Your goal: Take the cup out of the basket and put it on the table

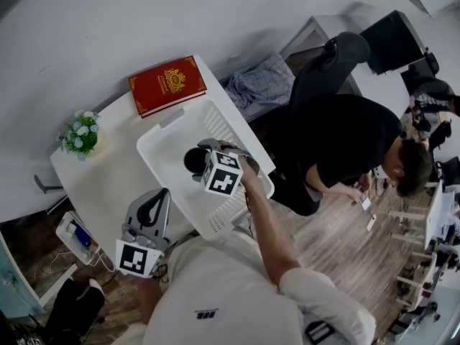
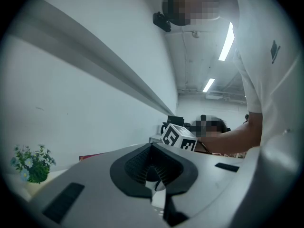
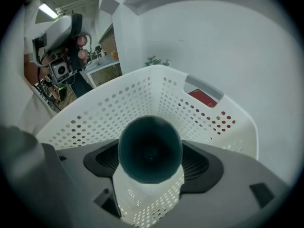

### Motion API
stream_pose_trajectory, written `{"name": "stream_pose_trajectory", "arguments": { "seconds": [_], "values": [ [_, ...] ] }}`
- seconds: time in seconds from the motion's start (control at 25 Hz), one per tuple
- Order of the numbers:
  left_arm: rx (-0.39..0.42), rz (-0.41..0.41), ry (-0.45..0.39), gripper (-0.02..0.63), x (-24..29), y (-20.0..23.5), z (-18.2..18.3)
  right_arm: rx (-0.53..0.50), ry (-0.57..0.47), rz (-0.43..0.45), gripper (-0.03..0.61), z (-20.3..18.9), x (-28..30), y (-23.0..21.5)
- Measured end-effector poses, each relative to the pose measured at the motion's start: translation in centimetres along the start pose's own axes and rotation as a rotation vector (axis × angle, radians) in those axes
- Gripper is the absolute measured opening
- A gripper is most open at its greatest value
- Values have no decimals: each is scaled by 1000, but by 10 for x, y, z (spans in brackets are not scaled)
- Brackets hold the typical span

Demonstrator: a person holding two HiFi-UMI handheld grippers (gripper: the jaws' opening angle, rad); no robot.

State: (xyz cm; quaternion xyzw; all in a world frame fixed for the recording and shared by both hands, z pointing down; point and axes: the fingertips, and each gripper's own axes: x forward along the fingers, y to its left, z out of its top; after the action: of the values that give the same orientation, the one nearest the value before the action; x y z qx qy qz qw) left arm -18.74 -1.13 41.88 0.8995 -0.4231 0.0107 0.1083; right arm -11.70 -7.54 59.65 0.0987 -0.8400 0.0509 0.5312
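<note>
A dark teal cup (image 1: 192, 161) hangs over the inside of the white perforated basket (image 1: 154, 141), which stands on the white table (image 1: 100, 182). My right gripper (image 1: 203, 157) is shut on the cup. In the right gripper view the cup (image 3: 149, 148) sits between the two pads with its mouth toward the camera, and the basket wall (image 3: 137, 96) rises behind it. My left gripper (image 1: 157, 201) is held at the table's front edge, left of the basket. Its jaws (image 2: 154, 175) are closed together with nothing between them.
A red book (image 1: 167, 85) lies at the table's far end beyond the basket. A small pot of flowers (image 1: 80, 134) stands at the table's left corner. A person in black (image 1: 345, 142) bends over to the right of the table.
</note>
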Motion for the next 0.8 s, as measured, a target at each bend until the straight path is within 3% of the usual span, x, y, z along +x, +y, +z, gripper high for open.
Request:
{"name": "stream_pose_trajectory", "arguments": {
  "seconds": [0.8],
  "values": [
    [14,-141,-11,9,10,-14,3,95,-43,-94,390,6,-62,11]
  ]
}}
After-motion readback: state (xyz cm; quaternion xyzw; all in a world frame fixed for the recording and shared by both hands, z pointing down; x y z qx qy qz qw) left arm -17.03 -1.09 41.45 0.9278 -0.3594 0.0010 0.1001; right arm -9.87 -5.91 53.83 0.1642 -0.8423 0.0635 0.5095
